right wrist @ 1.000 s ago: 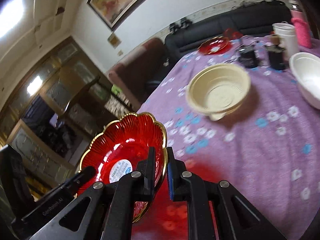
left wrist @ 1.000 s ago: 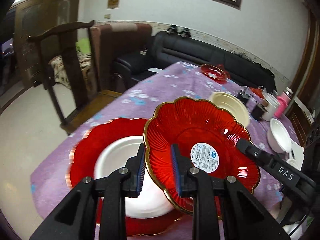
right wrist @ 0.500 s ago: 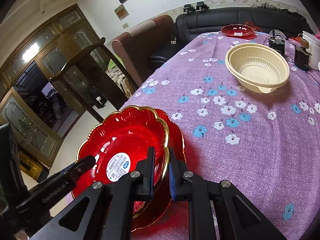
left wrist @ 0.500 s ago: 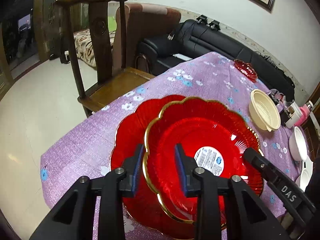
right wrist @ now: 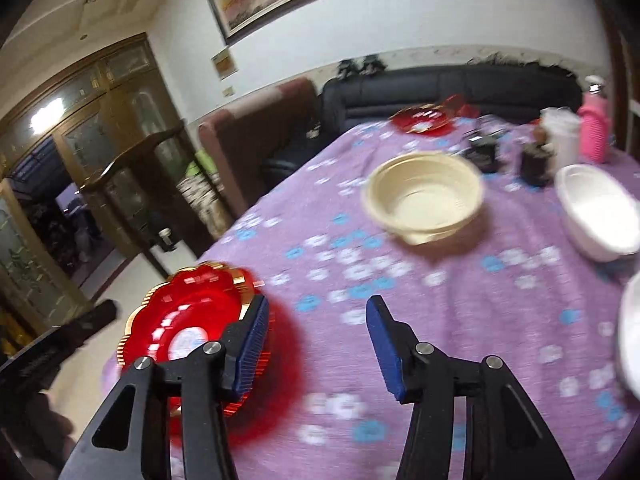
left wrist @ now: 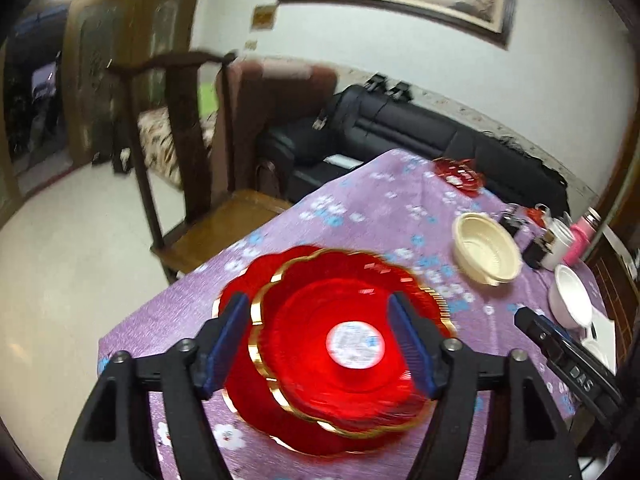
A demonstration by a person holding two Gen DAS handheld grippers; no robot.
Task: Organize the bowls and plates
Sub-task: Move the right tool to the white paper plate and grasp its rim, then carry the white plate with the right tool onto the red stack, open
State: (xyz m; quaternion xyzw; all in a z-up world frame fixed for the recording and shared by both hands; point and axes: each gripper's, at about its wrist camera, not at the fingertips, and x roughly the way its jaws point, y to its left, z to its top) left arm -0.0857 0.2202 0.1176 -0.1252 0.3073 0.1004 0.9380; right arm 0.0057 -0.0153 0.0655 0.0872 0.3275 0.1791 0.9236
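A red gold-rimmed scalloped plate with a white sticker rests on a larger red plate at the near corner of the purple flowered table. My left gripper is open above it, jaws wide on either side, holding nothing. In the right wrist view the stack lies at lower left. My right gripper is open and empty just right of it. A cream bowl sits mid-table, also in the left wrist view. A white bowl is at the right.
A small red plate sits at the table's far end by a black sofa. Dark cups, a white cup and a pink bottle stand far right. A wooden chair is beside the table's left edge.
Both grippers opened and let go of the gold-rimmed plate, which now lies on the larger red plate. Both grippers have drawn back and up from it.
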